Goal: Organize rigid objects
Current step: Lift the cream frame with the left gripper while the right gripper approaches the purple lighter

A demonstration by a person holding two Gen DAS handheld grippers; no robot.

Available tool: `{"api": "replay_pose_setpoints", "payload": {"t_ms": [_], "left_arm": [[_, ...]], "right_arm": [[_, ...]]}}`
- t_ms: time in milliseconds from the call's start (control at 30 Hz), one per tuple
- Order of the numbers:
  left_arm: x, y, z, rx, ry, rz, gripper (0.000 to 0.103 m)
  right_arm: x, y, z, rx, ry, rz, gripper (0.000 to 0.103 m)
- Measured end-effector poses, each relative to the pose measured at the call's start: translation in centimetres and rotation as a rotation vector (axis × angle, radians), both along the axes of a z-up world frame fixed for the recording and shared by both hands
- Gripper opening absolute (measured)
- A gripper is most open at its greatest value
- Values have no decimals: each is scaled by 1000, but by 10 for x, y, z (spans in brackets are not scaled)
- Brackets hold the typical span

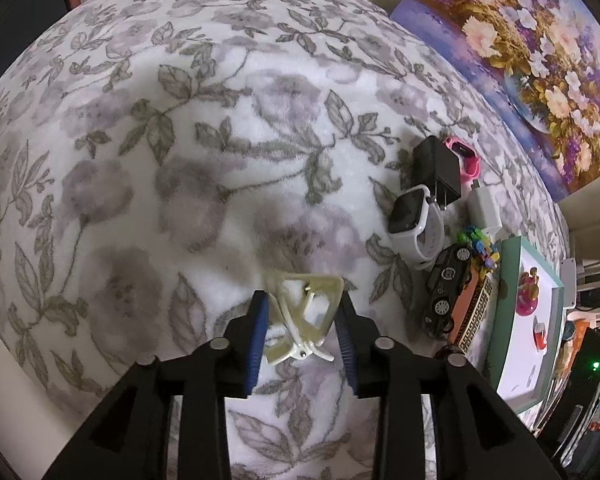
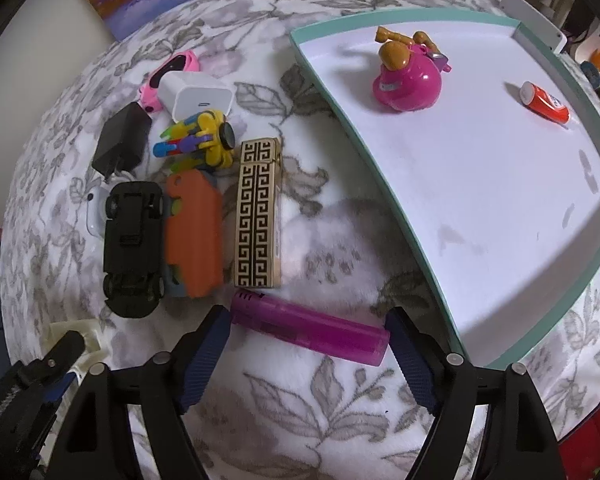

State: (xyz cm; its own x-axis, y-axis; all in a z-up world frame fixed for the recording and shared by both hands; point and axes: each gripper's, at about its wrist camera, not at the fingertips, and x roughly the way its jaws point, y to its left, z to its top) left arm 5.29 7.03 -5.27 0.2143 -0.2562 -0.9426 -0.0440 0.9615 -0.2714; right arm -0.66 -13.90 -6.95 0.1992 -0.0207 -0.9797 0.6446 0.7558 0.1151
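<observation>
A cream hair claw clip [image 1: 304, 312] lies on the flowered blanket between the blue pads of my left gripper [image 1: 302, 300], which points down at it. The pads stand close beside the clip without squeezing it, so the gripper is open. In the right wrist view the same clip [image 2: 80, 330] and the left gripper [image 2: 62, 354] show at the bottom left. My right gripper [image 2: 308, 336] is open and straddles a purple lighter [image 2: 308, 330] that lies crosswise on the blanket, one end near each pad. A teal-rimmed white tray [image 2: 384, 196] holds a pink toy [image 2: 410, 80] and a small orange can [image 2: 546, 102].
Left of the tray sit a gold-and-black patterned lighter [image 2: 258, 212], an orange toy [image 2: 194, 232], a black toy car [image 2: 134, 240], a colourful block toy [image 2: 204, 140], a white charger [image 2: 196, 98], a black charger [image 2: 120, 142] and a pink watch [image 2: 172, 68]. A white smartwatch [image 1: 416, 220] lies beside them. A flower painting [image 1: 540, 60] leans behind.
</observation>
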Motion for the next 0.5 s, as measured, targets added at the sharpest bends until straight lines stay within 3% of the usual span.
{"api": "replay_pose_setpoints", "payload": {"t_ms": [267,500], "left_arm": [[4,-13,-9,40,13,-26,37],[6,-16,-21,51,36,-26,36]], "right_arm": [[16,27,-2,-108,35,96,83],[18,28,-3,-97,21,105,81]]}}
